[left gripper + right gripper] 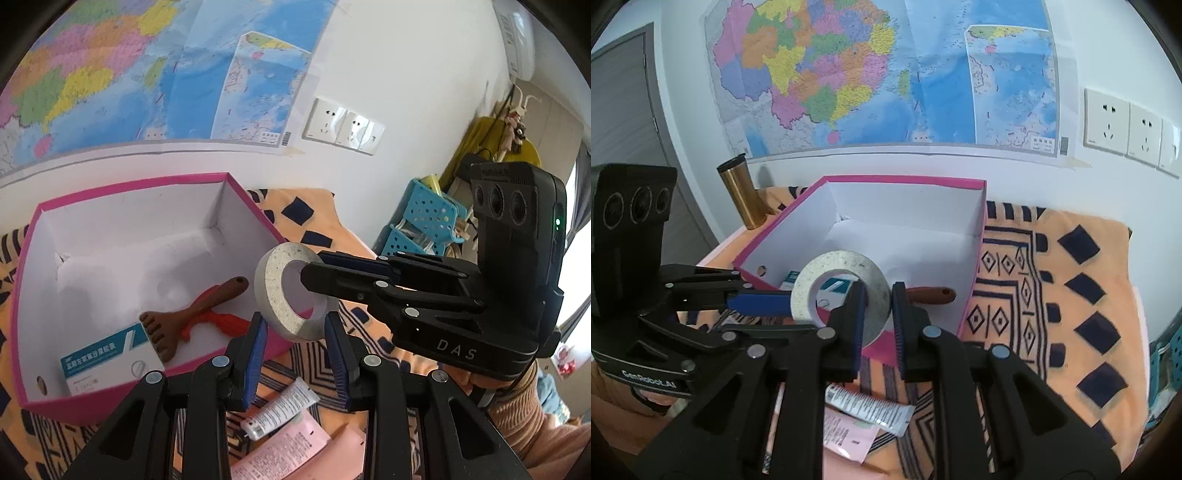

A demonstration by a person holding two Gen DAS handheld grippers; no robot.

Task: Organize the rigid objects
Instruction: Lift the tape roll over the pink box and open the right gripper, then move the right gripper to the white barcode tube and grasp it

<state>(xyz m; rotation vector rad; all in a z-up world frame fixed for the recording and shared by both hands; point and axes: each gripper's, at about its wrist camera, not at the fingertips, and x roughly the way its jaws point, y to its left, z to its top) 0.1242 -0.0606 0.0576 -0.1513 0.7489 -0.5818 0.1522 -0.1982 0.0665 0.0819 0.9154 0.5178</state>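
The right gripper (877, 317) pinches the tape roll's (842, 291) wall, poised above the pink box's (975, 273) near rim; the box lies straight ahead; the left gripper (295, 354) hangs parted, empty, just beside.

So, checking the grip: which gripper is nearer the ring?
Right. Right gripper pinches the ring wall, one finger through the hole. Left gripper is open, straddling its edge.

Wrist views, close, sharing pink box (147, 206)

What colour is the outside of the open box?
Pink, with a white inside; the left wrist view shows it best.
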